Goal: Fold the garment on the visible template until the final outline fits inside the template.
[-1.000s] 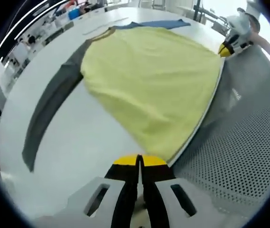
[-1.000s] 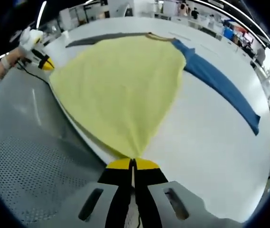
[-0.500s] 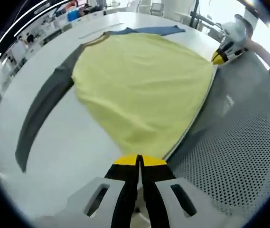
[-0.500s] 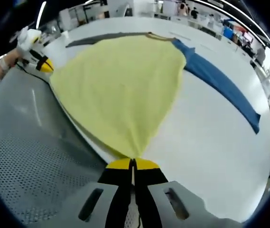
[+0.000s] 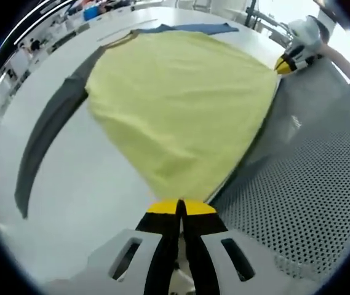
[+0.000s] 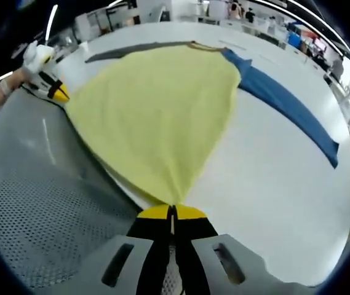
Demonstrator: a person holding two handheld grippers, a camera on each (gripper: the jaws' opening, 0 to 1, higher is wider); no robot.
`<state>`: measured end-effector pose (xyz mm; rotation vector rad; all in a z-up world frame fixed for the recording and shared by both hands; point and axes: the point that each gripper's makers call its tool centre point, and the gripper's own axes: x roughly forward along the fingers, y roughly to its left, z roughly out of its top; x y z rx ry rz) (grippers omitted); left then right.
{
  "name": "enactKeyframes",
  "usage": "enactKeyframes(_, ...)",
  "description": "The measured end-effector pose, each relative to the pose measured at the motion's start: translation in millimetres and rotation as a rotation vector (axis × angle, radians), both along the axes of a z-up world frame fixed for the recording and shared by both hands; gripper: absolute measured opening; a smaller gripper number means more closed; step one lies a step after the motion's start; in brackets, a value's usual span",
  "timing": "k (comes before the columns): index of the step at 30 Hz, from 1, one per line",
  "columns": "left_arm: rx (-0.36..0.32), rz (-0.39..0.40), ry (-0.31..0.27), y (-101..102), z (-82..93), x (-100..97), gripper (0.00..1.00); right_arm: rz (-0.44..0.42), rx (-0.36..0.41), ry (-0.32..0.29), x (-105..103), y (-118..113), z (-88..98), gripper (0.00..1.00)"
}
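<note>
Left tongs (image 5: 181,208) and right tongs (image 6: 172,212) each pinch a hem corner of the yellow shirt (image 5: 181,104). The shirt lies spread on the white tabletop (image 6: 273,166), its grey sleeve (image 5: 45,132) and blue sleeve (image 6: 285,104) stretched out to either side.

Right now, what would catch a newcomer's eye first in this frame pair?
The big yellow garment body spread across the white table, pulled taut to a corner at each closed hand-held gripper: left hand-held gripper, right hand-held gripper. Next, its mismatched sleeves: a grey sleeve on one side, a blue sleeve on the other.
</note>
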<state>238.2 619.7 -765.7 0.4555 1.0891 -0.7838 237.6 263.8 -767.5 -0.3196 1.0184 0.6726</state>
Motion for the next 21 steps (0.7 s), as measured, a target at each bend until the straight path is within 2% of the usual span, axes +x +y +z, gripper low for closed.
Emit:
enactKeyframes(10,-0.019,0.028,-0.003,-2.5,2.4,-1.4,0.0,0.009,0.0,0.004,-1.1,0.3,-0.8,0.02)
enactKeyframes(14,0.005,0.013,-0.01,-4.6,2.8,-1.6,0.0,0.023,0.001,-0.002,-0.7,0.4,-0.8,0.02)
enactKeyframes(21,0.01,0.015,-0.051,-3.4,2.6,-1.3,0.0,0.018,0.005,-0.024,0.9,1.5,-0.6,0.02)
